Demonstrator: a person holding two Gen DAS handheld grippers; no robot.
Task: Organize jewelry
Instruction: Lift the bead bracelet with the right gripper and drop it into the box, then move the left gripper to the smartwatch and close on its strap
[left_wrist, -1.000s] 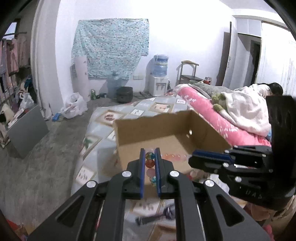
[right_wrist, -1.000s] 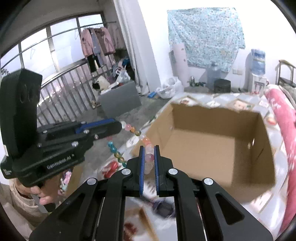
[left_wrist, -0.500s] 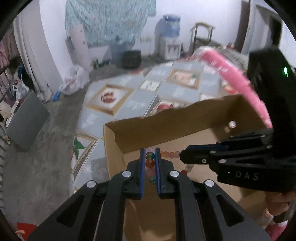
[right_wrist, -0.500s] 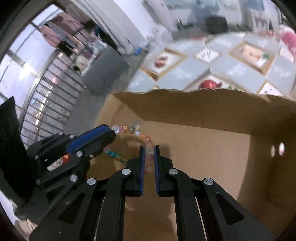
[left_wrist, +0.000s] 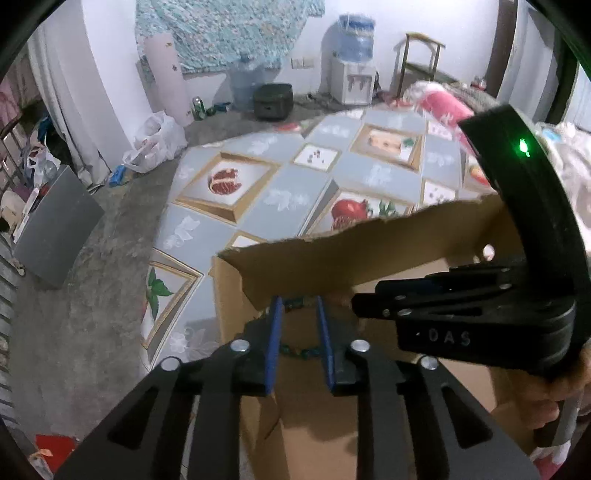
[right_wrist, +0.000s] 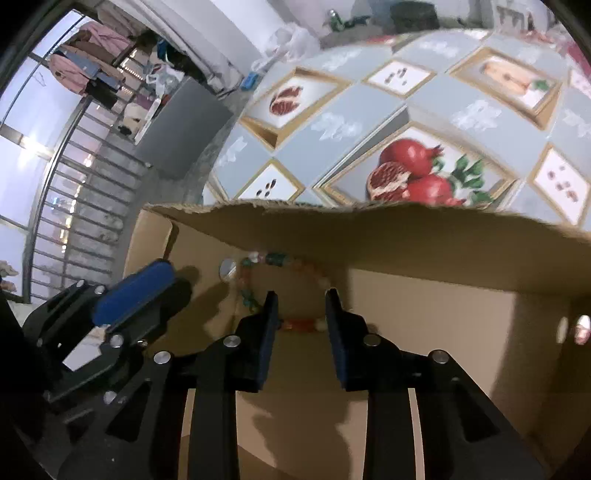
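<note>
A string of coloured beads (left_wrist: 299, 350) lies in a loop on the floor of an open cardboard box (left_wrist: 369, 251). My left gripper (left_wrist: 297, 301) points down into the box. Its jaws are opening and the blue pads stand apart, with beads showing in the gap but not pressed. In the right wrist view the bead string (right_wrist: 301, 325) curves along the box's (right_wrist: 369, 236) far wall and passes between the parted pads of my right gripper (right_wrist: 301, 293), whose jaws are also opening. Each gripper appears in the other's view: the right gripper (left_wrist: 364, 308) and the left gripper (right_wrist: 173, 278).
The box stands on a floor mat printed with pomegranates (left_wrist: 288, 199). A grey board (left_wrist: 55, 229) leans at the left, and a water dispenser (left_wrist: 352, 74) and chair stand by the far wall. Pink bedding (left_wrist: 443, 107) lies at the right. A hand (left_wrist: 535, 406) holds the right gripper.
Both grippers carried the bead string down into the box, pinched shut on it. Now both pairs of jaws have parted and the string rests loose on the box floor.
</note>
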